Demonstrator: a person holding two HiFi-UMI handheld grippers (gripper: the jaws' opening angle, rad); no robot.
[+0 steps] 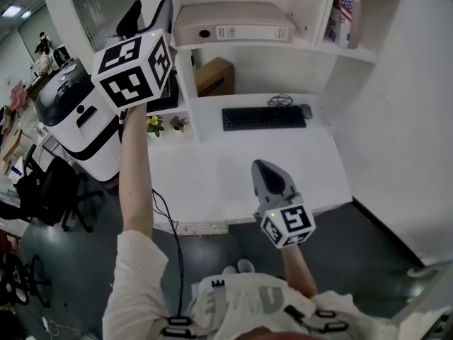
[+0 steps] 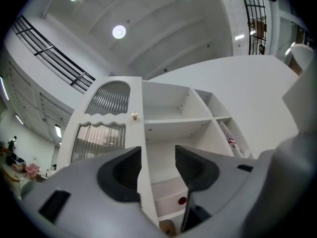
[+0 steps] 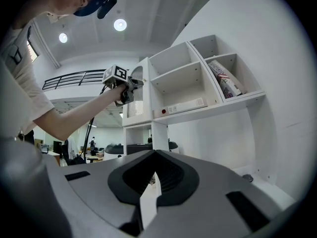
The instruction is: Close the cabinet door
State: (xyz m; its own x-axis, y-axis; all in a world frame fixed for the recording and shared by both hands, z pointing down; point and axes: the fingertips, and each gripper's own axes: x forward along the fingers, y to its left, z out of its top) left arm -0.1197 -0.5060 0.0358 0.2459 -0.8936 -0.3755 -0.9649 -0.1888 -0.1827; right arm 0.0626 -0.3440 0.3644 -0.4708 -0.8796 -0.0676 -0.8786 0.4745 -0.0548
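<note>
Left tongs (image 2: 157, 166) stand released. The free edge of the open cabinet door (image 2: 106, 128) runs up between them, close against one pad, with its small knob (image 2: 134, 116) just above. Right tongs (image 3: 154, 182) are clenched on nothing, low over the tabletop (image 1: 233, 168) and well apart from the door. Inside the cabinet (image 2: 171, 120), one compartment holds a pale binder (image 1: 233, 23) lying flat, and the compartment beside it holds leaning books (image 1: 345, 9).
</note>
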